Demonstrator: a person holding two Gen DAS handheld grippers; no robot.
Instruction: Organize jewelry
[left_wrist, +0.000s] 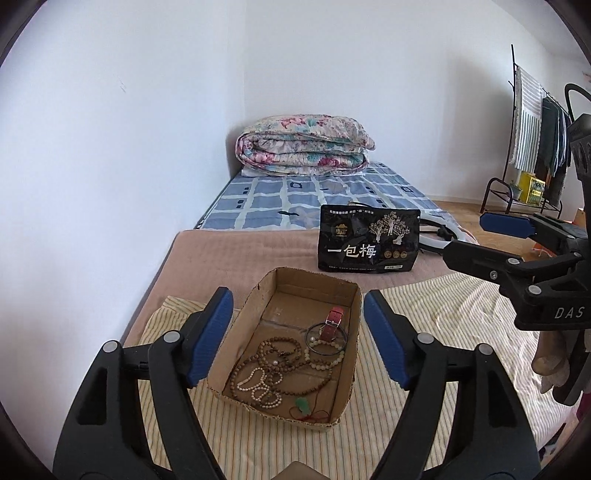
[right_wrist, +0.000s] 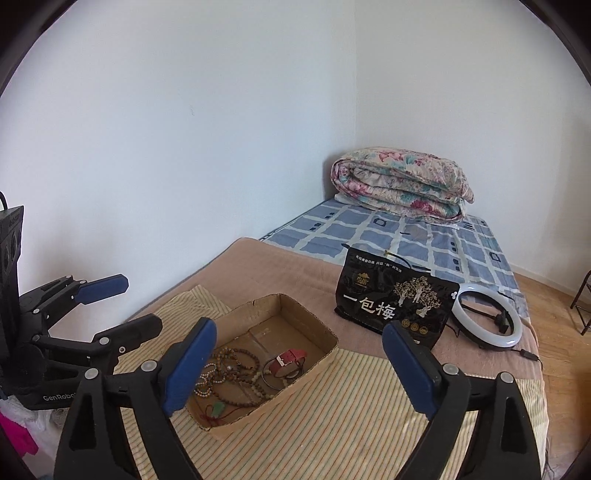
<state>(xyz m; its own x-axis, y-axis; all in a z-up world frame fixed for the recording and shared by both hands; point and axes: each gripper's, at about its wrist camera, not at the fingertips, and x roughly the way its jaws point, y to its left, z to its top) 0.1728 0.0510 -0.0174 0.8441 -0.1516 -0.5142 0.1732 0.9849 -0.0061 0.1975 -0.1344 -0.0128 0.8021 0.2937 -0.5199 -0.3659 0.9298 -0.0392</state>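
Observation:
A shallow cardboard box (left_wrist: 351, 306) sits on a striped yellow cloth (left_wrist: 424, 369) on the bed. Inside lie brown bead strings (left_wrist: 280, 356), pale bead bracelets (left_wrist: 260, 387), a red-strapped watch (left_wrist: 332, 321), a dark bangle (left_wrist: 327, 338) and a green pendant on red cord (left_wrist: 303, 408). My left gripper (left_wrist: 297, 334) is open and empty, above the box's near side. My right gripper (right_wrist: 299, 367) is open and empty, over the box's right part (right_wrist: 325, 332). The watch (right_wrist: 288, 360) and beads (right_wrist: 236, 369) also show in the right wrist view. Each gripper shows in the other's view, right (left_wrist: 476, 236) and left (right_wrist: 127, 306).
A black snack bag (left_wrist: 369, 240) stands behind the box on a brown blanket (left_wrist: 240, 254). A white ring light (right_wrist: 487, 317) lies to its right. A folded floral quilt (left_wrist: 306, 144) is at the bed's far end against the wall. A clothes rack (left_wrist: 535, 140) stands far right.

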